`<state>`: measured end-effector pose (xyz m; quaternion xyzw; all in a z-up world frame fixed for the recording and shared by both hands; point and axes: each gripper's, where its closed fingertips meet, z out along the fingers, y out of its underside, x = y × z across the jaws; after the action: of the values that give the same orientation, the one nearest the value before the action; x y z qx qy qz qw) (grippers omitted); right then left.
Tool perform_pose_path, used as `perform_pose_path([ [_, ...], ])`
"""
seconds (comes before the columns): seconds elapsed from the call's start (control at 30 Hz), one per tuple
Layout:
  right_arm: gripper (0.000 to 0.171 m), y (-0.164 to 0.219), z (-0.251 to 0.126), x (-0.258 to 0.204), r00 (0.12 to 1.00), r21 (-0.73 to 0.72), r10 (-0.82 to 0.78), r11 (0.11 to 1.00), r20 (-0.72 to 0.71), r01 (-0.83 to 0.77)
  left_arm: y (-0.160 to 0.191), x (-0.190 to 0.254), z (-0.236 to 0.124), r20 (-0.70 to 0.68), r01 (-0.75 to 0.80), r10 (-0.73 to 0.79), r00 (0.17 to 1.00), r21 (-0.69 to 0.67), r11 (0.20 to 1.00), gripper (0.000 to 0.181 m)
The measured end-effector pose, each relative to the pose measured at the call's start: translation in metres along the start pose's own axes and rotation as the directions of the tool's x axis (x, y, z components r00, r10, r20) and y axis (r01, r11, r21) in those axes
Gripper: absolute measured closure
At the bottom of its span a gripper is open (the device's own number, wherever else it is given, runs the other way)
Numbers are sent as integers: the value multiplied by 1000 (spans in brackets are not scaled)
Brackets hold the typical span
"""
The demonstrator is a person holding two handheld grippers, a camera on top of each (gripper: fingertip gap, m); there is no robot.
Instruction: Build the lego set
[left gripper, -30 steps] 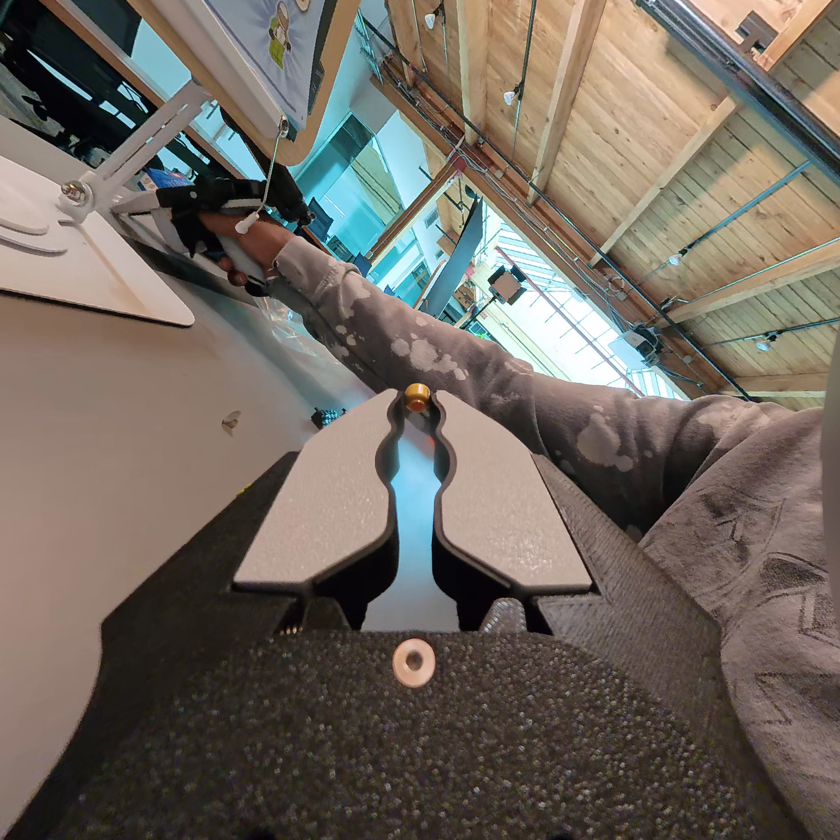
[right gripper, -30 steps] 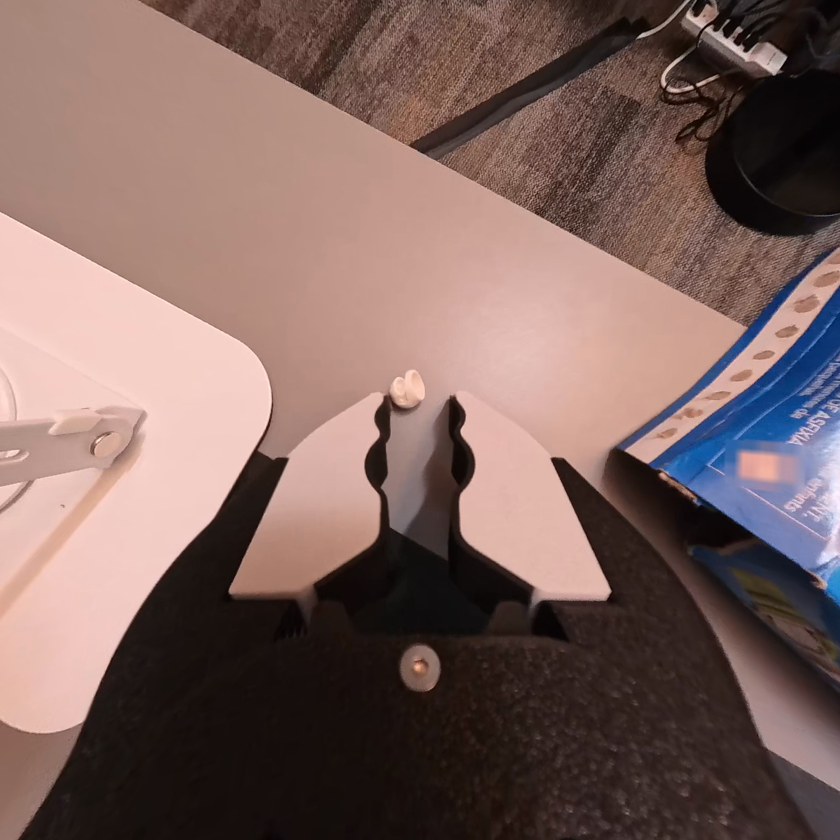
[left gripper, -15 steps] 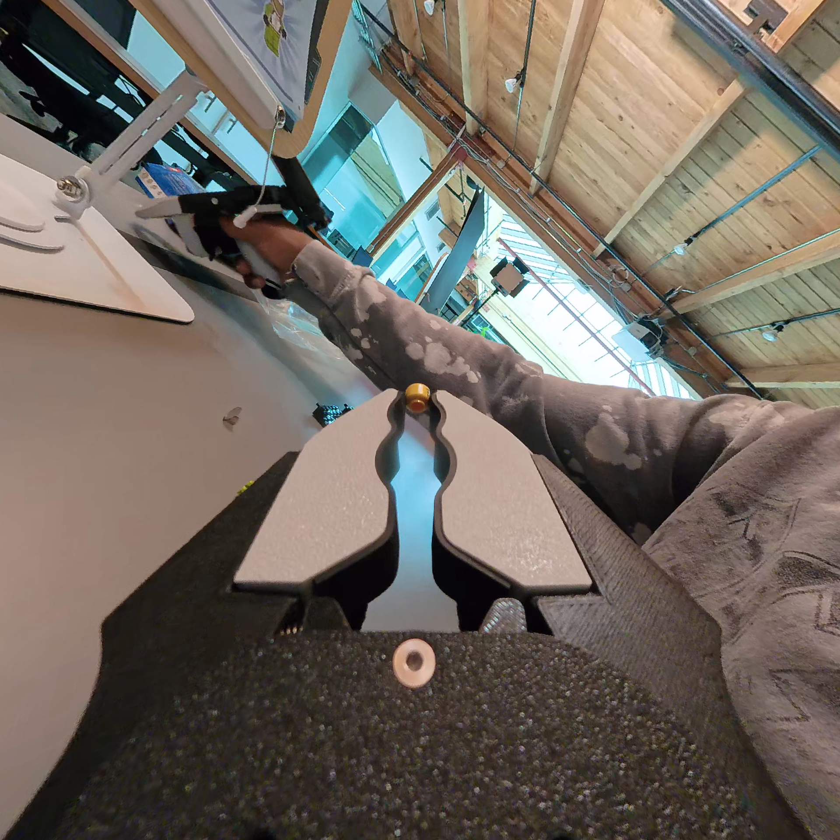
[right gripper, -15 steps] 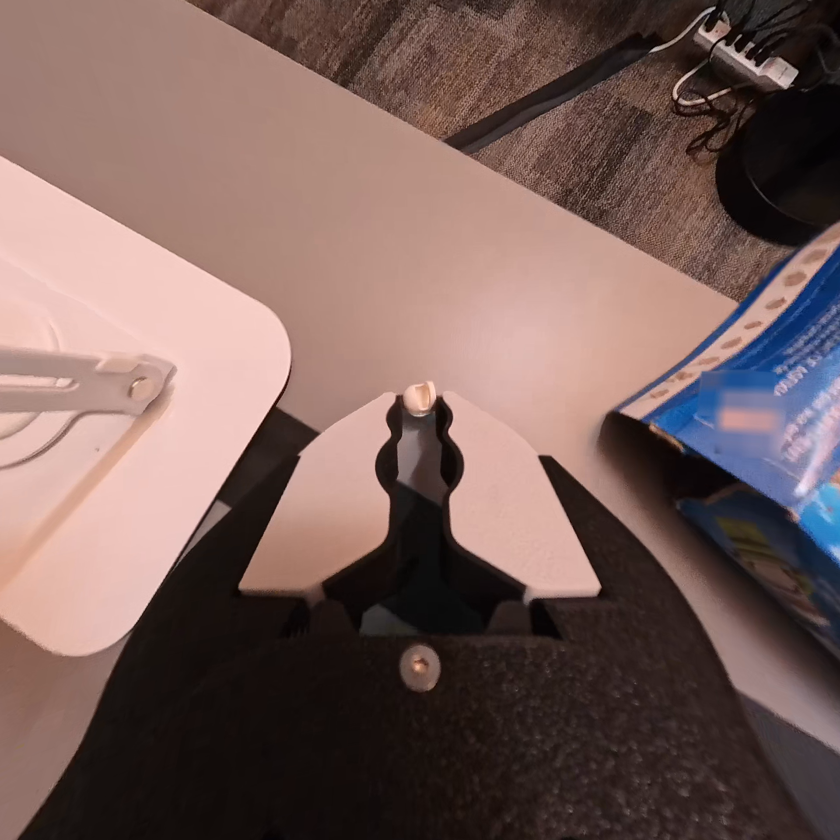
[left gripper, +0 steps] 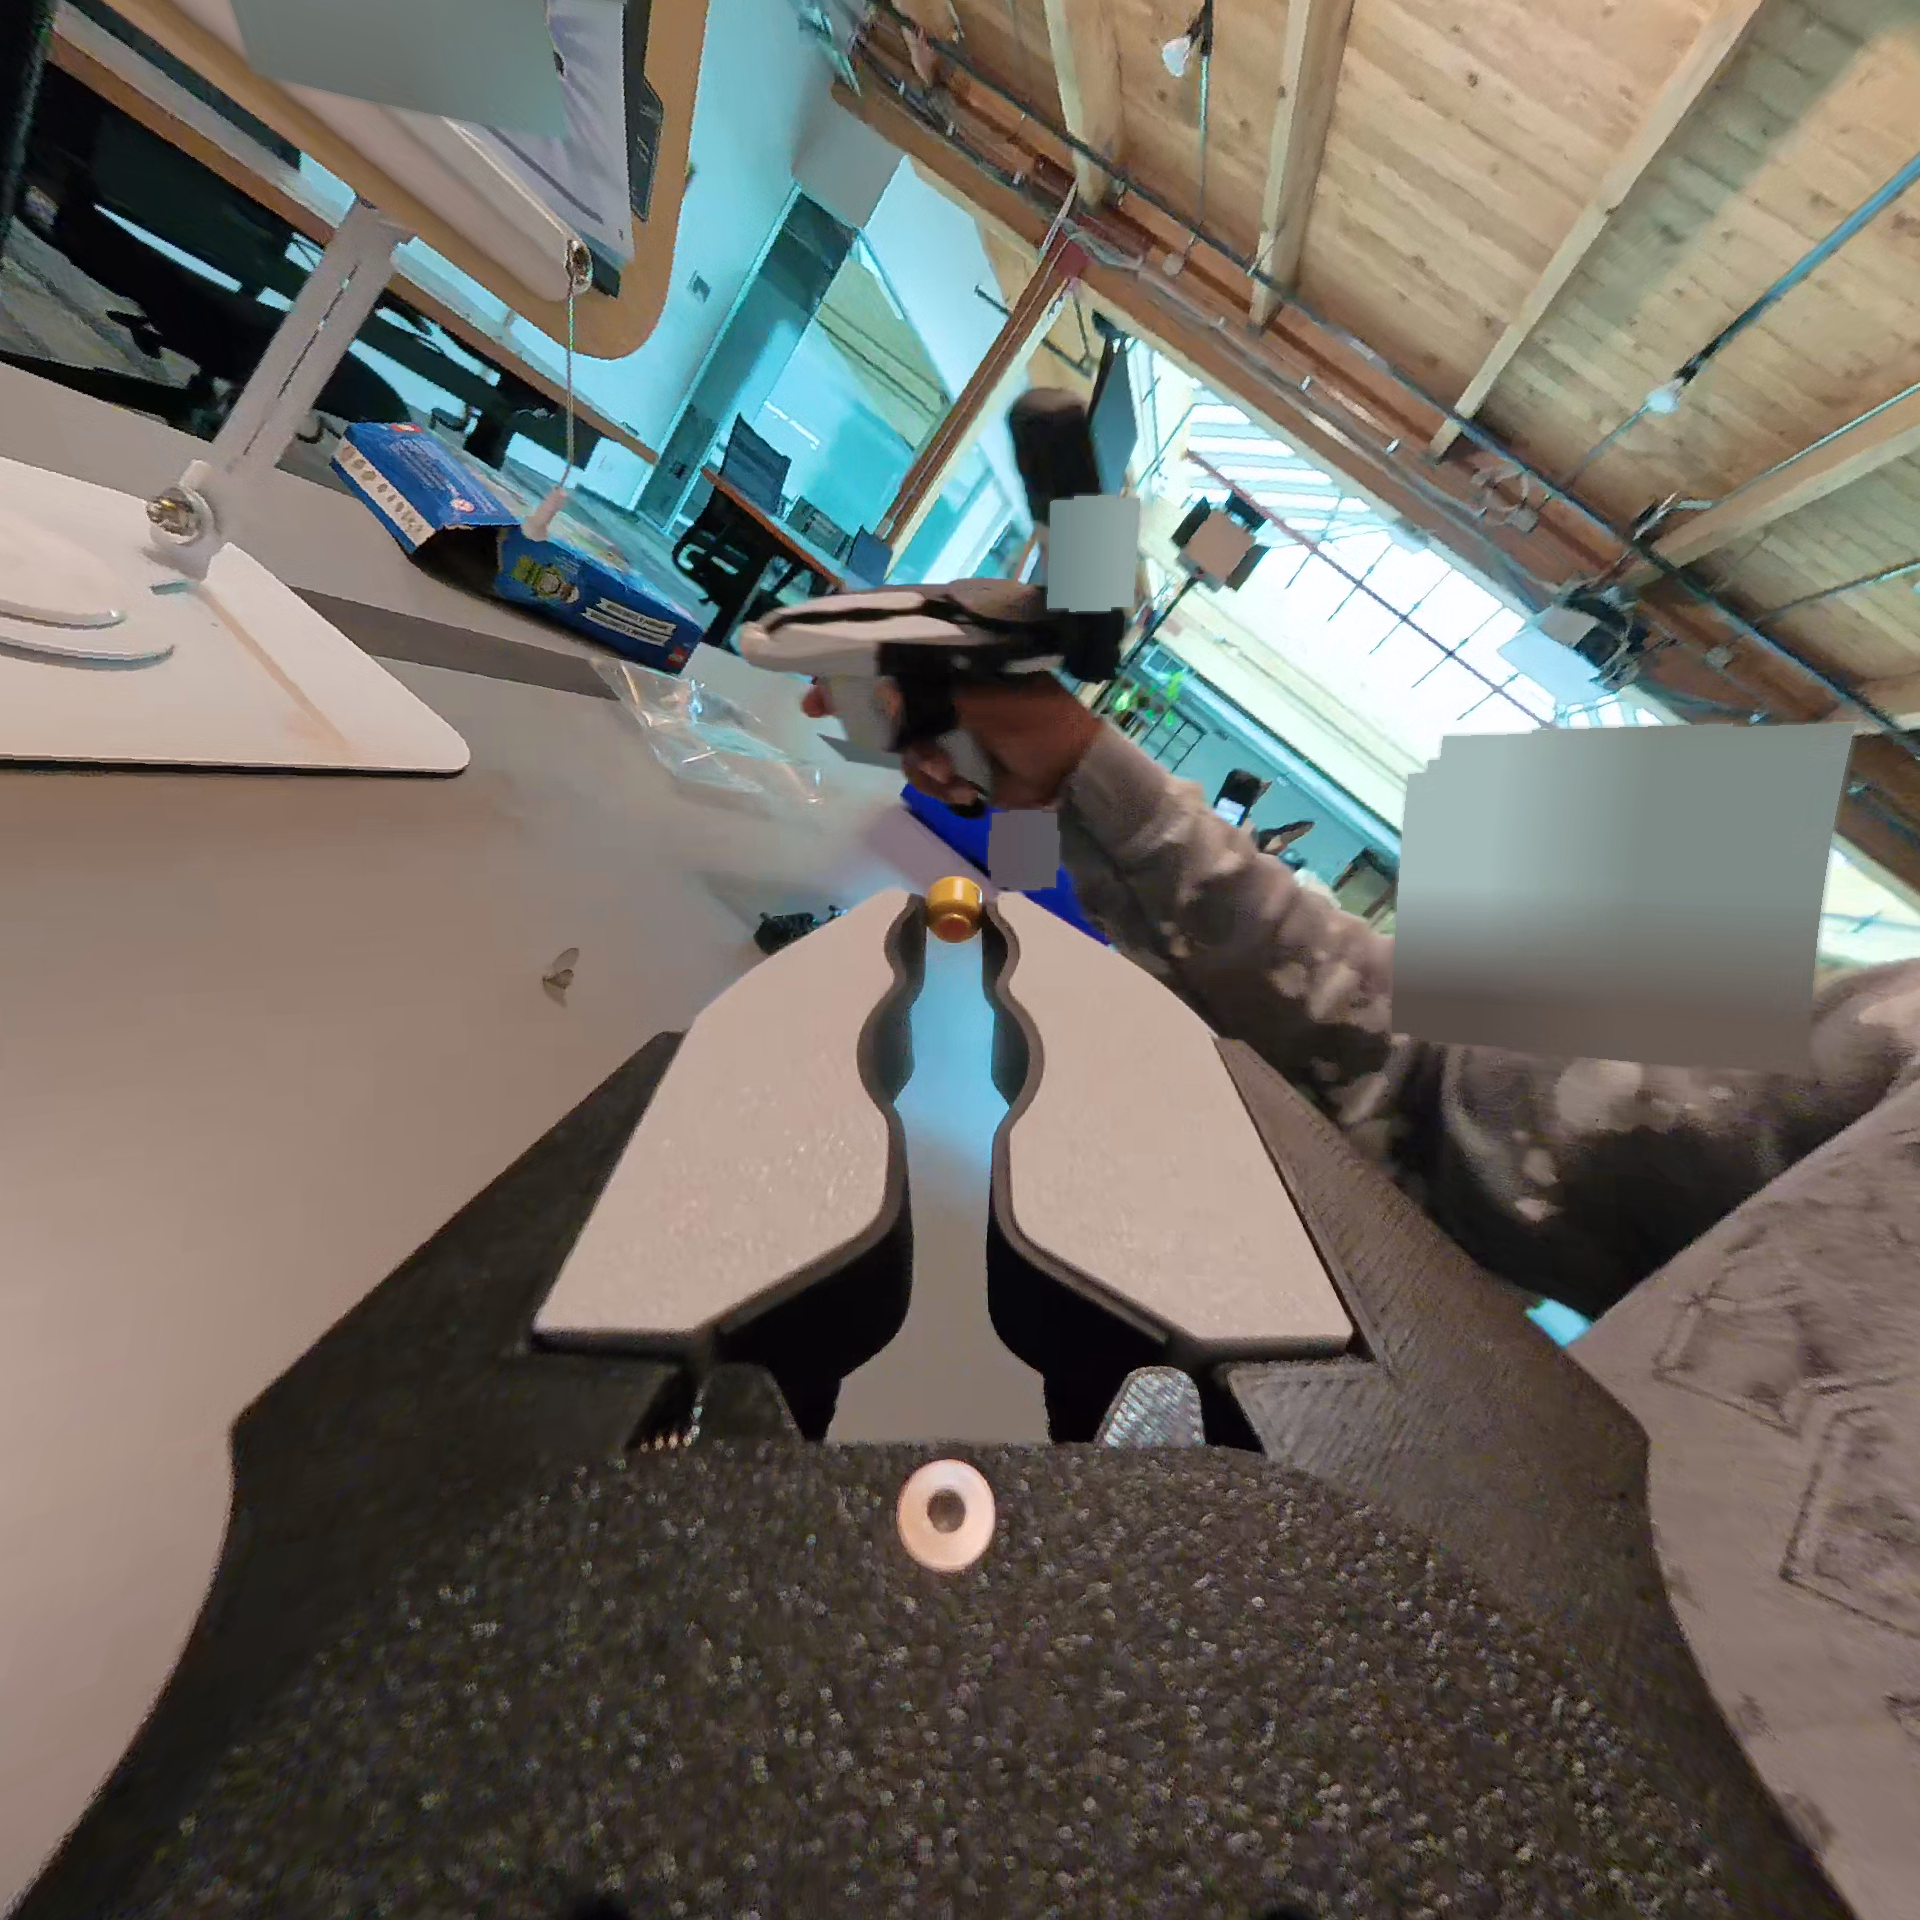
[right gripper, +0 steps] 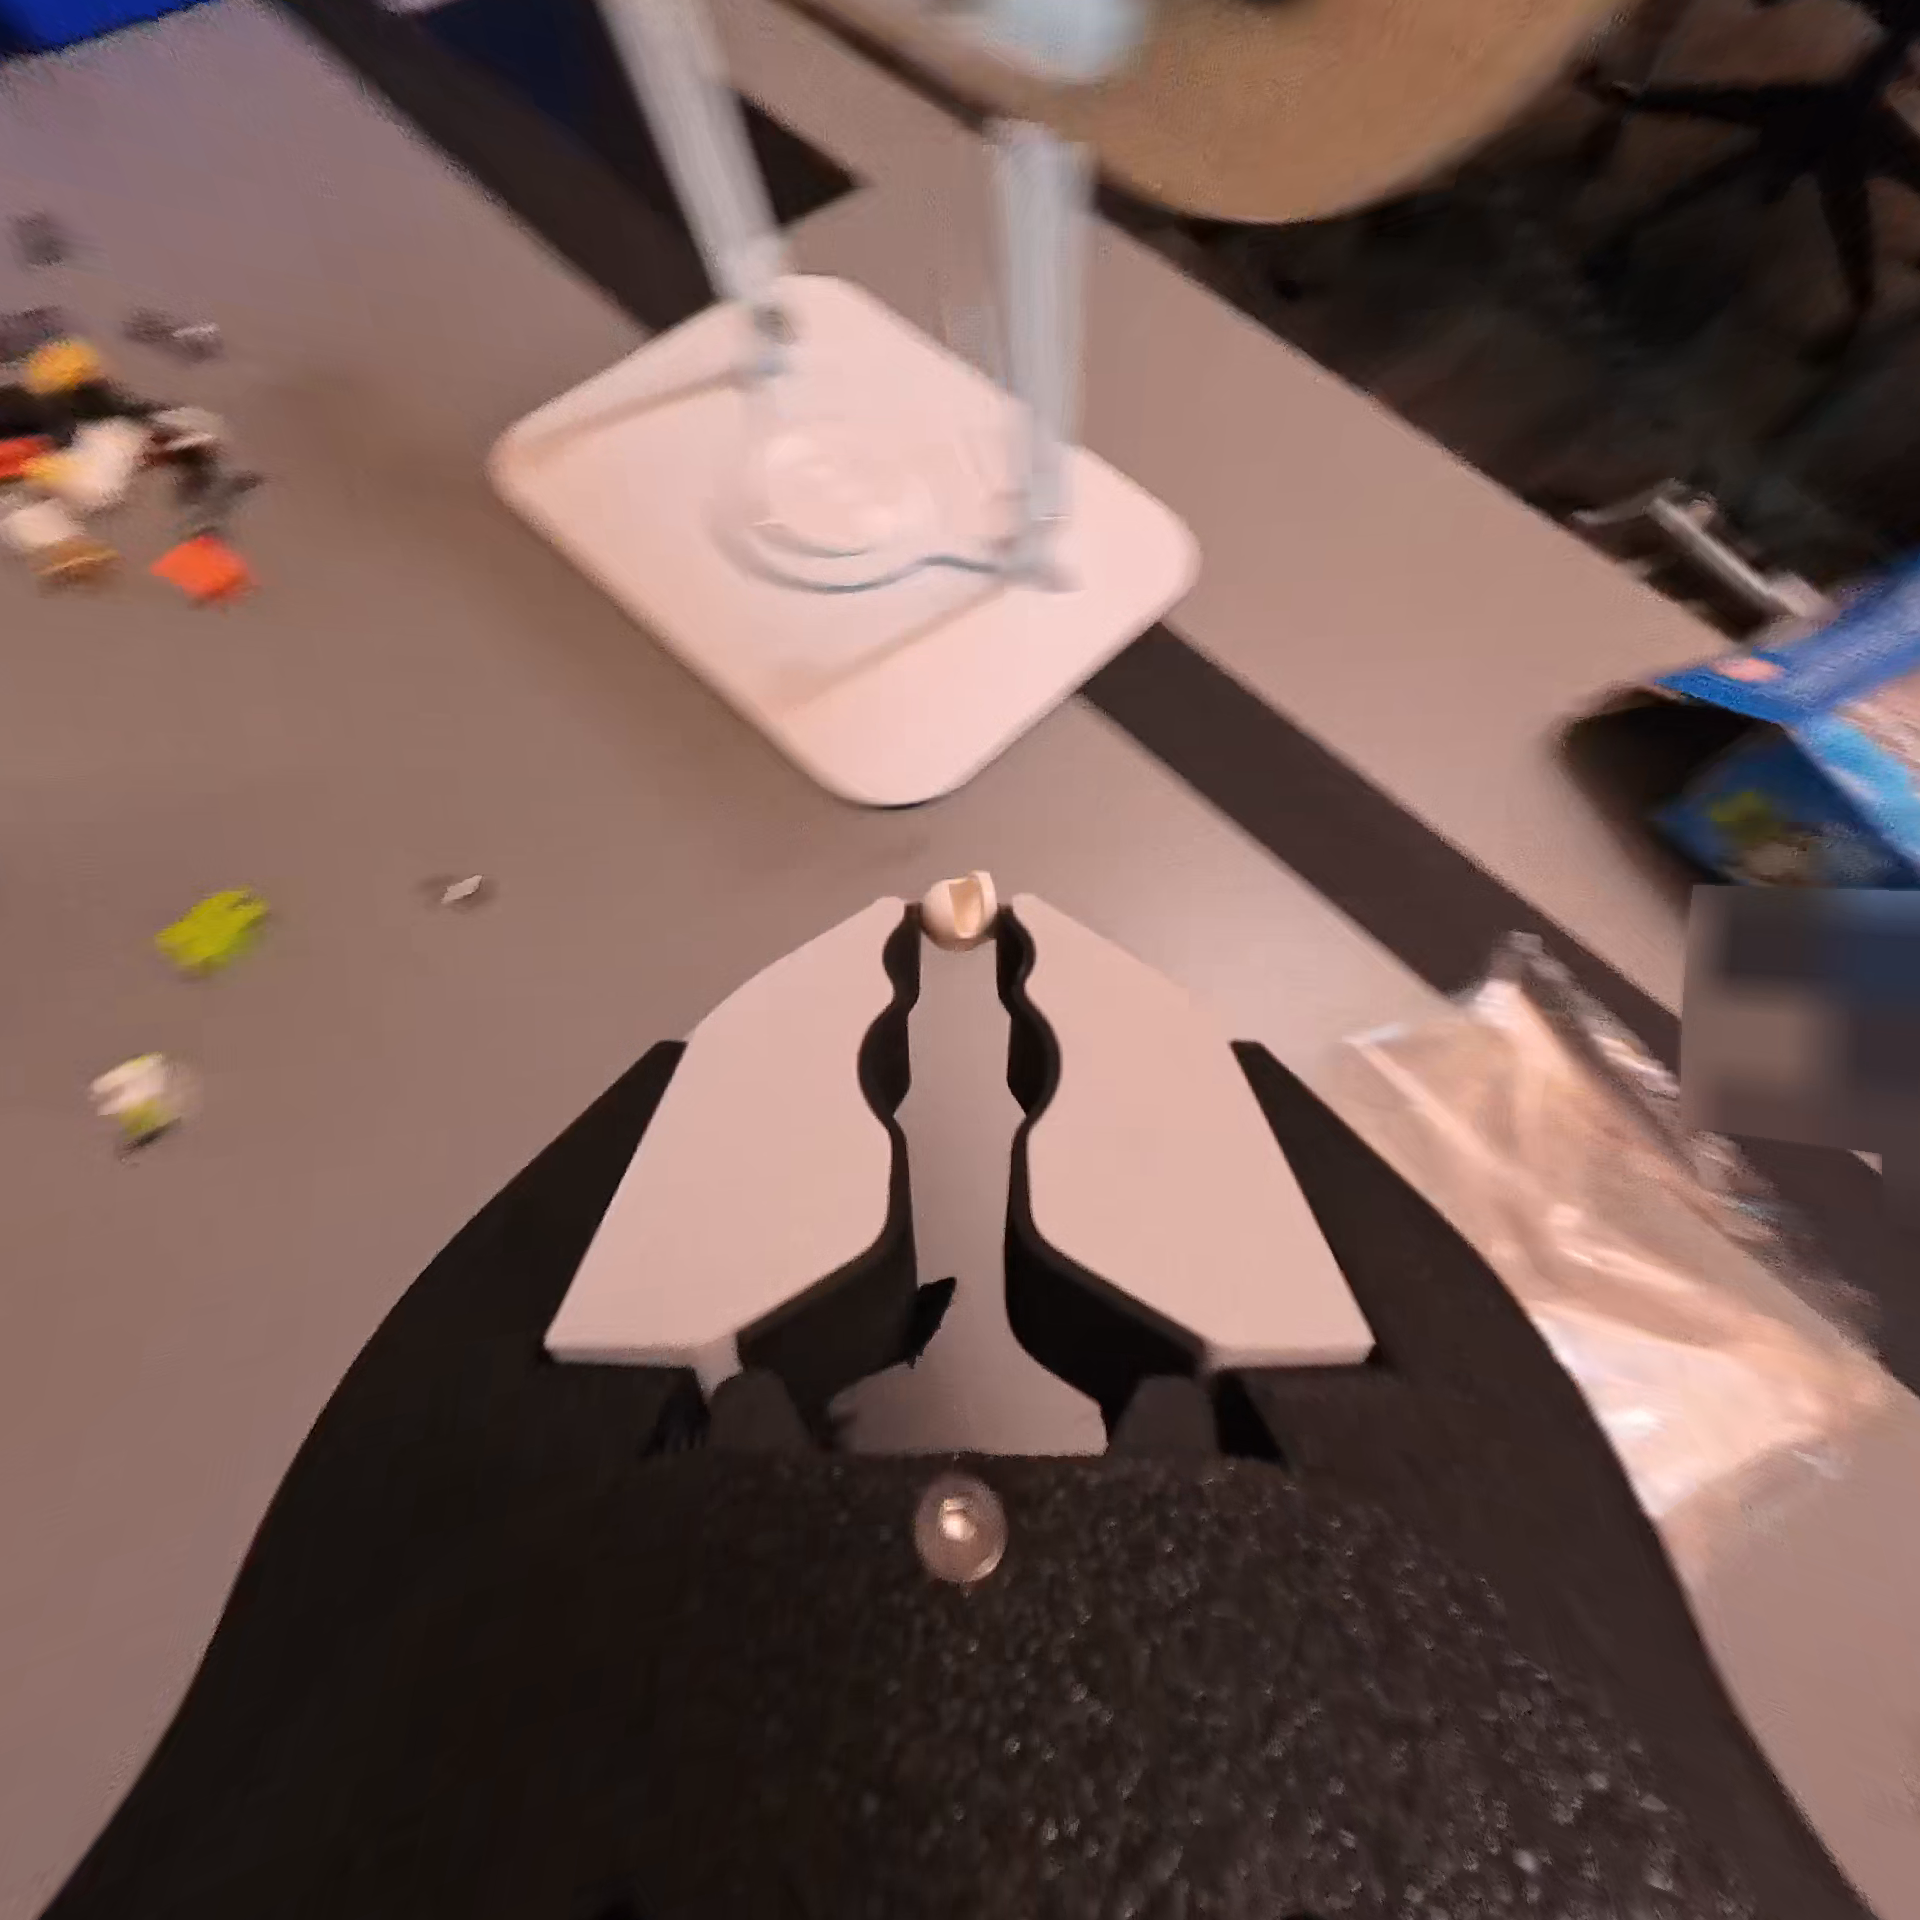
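Note:
My left gripper point(left gripper: 953, 916) is shut on a small round yellow lego piece point(left gripper: 953, 904), held above the grey table and tilted up toward the ceiling. My right gripper point(right gripper: 961, 920) is shut on a small white lego piece point(right gripper: 961, 916), held above the table. The right gripper also shows in the left wrist view point(left gripper: 831, 644), in a hand with a grey spotted sleeve. Loose lego pieces point(right gripper: 94, 468) lie in a pile at the far left of the right wrist view, with a lime piece point(right gripper: 213, 914) and a small pale piece point(right gripper: 140, 1091) nearer.
A white stand base point(right gripper: 852, 582) with slanted legs sits ahead on the table. A blue lego box point(right gripper: 1808, 748) lies open at the right, with clear plastic bags point(right gripper: 1579, 1164) near it. A tiny grey piece point(right gripper: 457, 888) lies on the table. The right wrist view is blurred. Across from one pair of fingers to the other is roughly 25 cm.
My right gripper closed on the white piece, lifted it off the table and swung back toward the middle, near the left gripper. My left gripper still holds the yellow piece.

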<state>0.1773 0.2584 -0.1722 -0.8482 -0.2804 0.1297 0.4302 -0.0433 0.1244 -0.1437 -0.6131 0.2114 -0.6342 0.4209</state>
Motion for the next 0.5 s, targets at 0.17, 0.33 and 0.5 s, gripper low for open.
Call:
perform_pose_path([
  [0.17,158,22,-8,-132,937,42,-234,972,260,232,13,-6,3,53,-122,128,990,-108,987,172],
  [0.33,157,50,3,-227,824,74,-370,924,430,376,25,-13,0,82,-232,256,963,-230,945,171],
  [0.5,157,63,18,-263,760,75,-469,868,449,491,46,-11,-6,4,-332,364,932,-398,855,172],
])
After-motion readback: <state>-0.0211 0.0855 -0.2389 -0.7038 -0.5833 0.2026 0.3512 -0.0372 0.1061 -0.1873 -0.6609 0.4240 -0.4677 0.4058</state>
